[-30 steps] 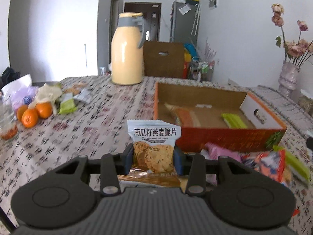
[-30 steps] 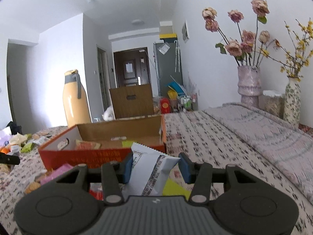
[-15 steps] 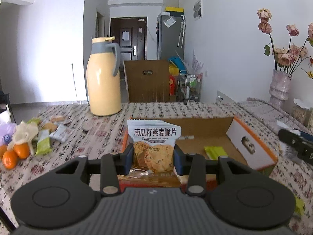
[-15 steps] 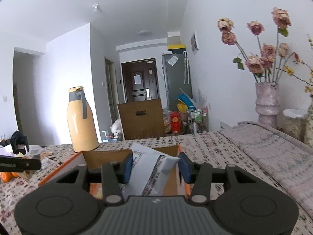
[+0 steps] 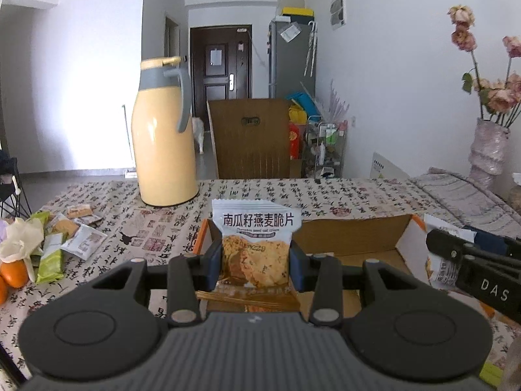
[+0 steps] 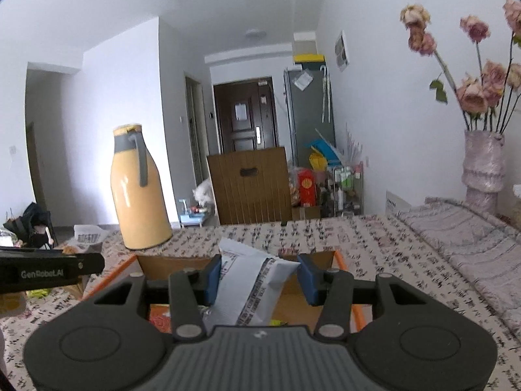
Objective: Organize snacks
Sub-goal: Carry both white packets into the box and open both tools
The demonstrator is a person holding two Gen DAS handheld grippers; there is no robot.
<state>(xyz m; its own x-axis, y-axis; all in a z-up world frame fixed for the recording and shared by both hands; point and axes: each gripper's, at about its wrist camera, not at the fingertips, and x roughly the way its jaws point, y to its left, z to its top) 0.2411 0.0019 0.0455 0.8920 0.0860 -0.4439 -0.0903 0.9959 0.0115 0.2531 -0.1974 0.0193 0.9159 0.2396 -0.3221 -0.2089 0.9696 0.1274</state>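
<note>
The oat crisp packet (image 5: 257,247) stood upright between the blue pads (image 5: 213,265) of the left gripper (image 5: 255,265), and the pads pressed on both its sides, so it was held tight. It had white at the top with dark writing, and round golden crisps were pictured below. The packet hung just over the near edge of the cardboard box (image 5: 351,238), which was open, brown inside and orange along its rim. The right gripper (image 6: 259,280) held a white packet (image 6: 250,290) that leaned to the left, with small print and a striped edge on it. Its blue pads (image 6: 306,280) were closed on that packet, also over the near part of the box (image 6: 156,264). In the left view the right gripper (image 5: 475,267) poked in from the right side, black and close to the box. The box sat on a table with a cloth (image 5: 156,224) covered in dark writing marks. More snack packets (image 5: 81,239) and some oranges (image 5: 13,272) lay on the left side of the table. A tall yellow jug (image 5: 162,133) with a grey handle stood at the far side, left of the box. A brown chair back (image 5: 252,137) stood behind the table. A vase of pink dried flowers (image 6: 482,159) stood far to the right.
</note>
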